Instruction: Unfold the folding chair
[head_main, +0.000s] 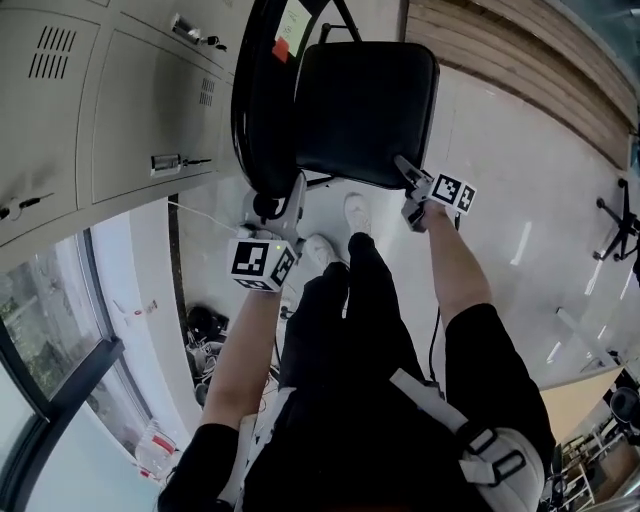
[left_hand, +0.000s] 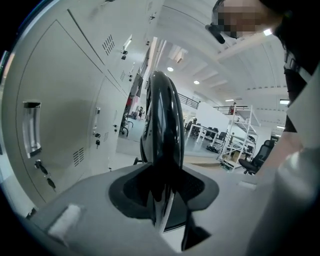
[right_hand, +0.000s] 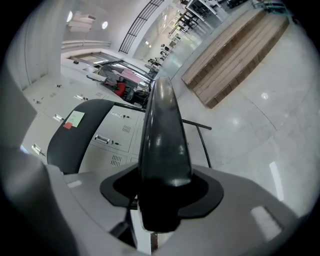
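— How many chairs are you handling?
— One chair (head_main: 365, 110), standing on the pale floor (head_main: 500, 200) beside the lockers (head_main: 120, 110). I'm working two grippers, both grasping it: my left gripper (head_main: 293, 195) is clamping its backrest (head_main: 255, 110) edge, and my right gripper (head_main: 407, 170) its seat (head_main: 385, 140) corner.

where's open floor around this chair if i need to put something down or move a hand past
Widest bare patch: the glossy floor right of the folding chair, up to the wooden strip. Crowded: the gap between chair and lockers, and the clutter by the window at lower left.
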